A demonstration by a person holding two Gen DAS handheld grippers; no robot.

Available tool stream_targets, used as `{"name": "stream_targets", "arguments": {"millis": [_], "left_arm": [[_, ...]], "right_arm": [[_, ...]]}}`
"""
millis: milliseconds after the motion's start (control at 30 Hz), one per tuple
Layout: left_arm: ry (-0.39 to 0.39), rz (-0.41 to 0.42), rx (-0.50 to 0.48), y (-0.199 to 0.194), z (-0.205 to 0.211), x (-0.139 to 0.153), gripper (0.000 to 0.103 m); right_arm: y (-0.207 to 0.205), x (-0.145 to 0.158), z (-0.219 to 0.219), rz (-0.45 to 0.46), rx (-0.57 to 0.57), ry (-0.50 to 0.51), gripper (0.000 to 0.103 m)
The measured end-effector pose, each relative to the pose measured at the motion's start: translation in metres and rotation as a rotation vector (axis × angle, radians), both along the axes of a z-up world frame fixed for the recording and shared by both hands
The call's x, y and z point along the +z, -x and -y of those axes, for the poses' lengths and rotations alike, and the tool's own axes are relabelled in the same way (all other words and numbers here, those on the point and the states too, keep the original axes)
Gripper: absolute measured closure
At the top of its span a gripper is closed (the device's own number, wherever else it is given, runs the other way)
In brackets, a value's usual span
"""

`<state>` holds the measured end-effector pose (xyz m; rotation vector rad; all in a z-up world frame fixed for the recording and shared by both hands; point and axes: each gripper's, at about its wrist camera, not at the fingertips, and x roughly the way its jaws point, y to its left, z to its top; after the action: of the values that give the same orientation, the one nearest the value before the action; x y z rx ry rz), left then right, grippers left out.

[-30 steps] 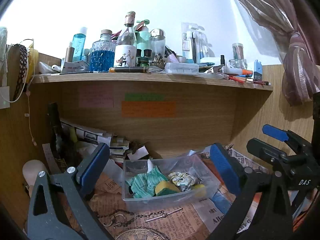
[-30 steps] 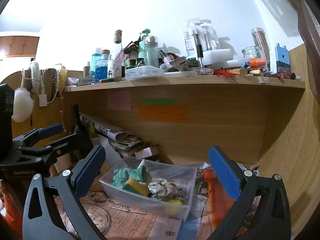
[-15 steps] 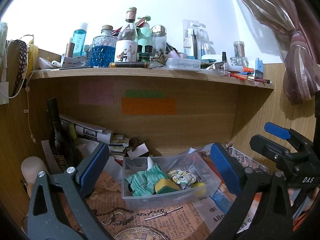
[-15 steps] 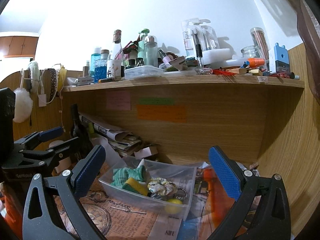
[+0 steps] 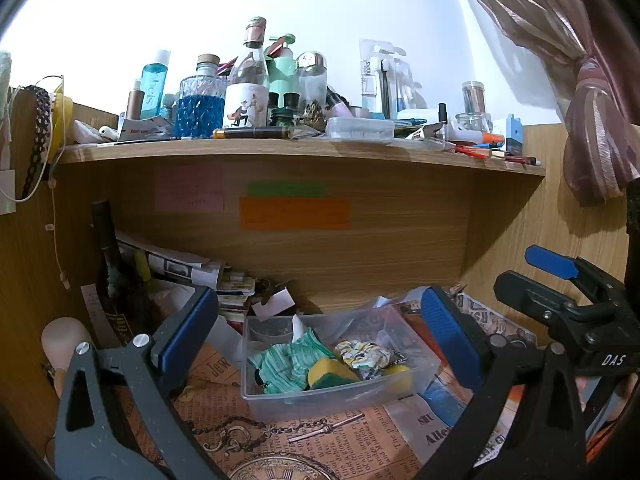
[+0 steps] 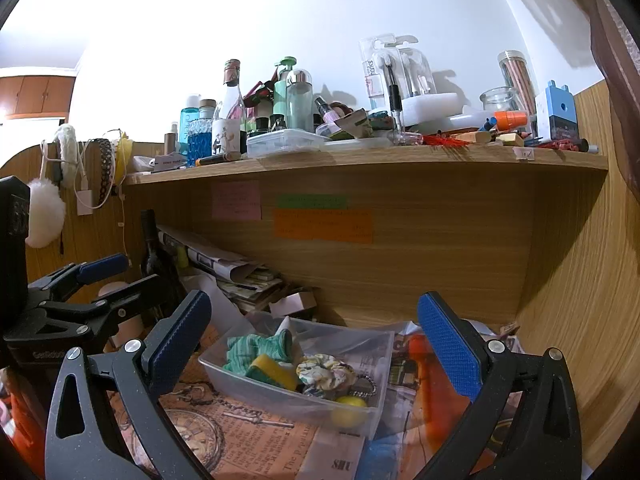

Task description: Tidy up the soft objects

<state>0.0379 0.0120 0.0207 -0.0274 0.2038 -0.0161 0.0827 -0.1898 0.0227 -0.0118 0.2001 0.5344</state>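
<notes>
Left gripper (image 5: pixel 320 328) is held wide open, nothing between its blue pads (image 5: pixel 188 330); right gripper (image 6: pixel 312 332) is likewise spread wide and empty. Both are held above the desk, apart from the clear plastic bin (image 5: pixel 320 398), which is framed between the fingers in the lower centre of each view. In the left wrist view the right gripper is seen at the right edge; in the right wrist view the left gripper is seen at the left edge.

Compared with a second earlier, little is changed: the jaws are kept at the same spread, the bin and its contents are unmoved. In the left wrist view the shelf and bin are shifted slightly downward in frame and the other gripper is seen slightly lower at the right edge. The right wrist view is nearly identical.

Soft objects are all seen inside the bin: a crumpled green striped cloth (image 5: pixel 290 362) at the left, a yellow-and-green sponge (image 5: pixel 326 374) touching it at centre front, a floral scrunchie (image 5: pixel 366 354) just right of the sponge, and a yellow ball (image 6: pixel 348 408) at the bin's front right corner. A dark beaded chain (image 6: pixel 366 386) lies beside the scrunchie.

The bin is set on printed newspaper (image 5: pixel 340 448) covering the desk. Behind it, rolled papers (image 5: pixel 176 268) and a dark bottle (image 5: pixel 114 276) are seen at the left, sticky notes (image 5: pixel 294 212) on the back panel, and a cluttered shelf (image 5: pixel 280 152) of bottles across the upper frame.
</notes>
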Motion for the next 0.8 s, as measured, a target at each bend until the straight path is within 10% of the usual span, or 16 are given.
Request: {"name": "stream_targets", "arguments": {"millis": [800], "left_arm": [[0.008, -0.013, -0.020, 0.0002, 0.0008, -0.0016, 0.000]], "right_arm": [[0.0006, -0.0023, -0.0006, 0.002, -0.006, 0.004, 0.000]]}}
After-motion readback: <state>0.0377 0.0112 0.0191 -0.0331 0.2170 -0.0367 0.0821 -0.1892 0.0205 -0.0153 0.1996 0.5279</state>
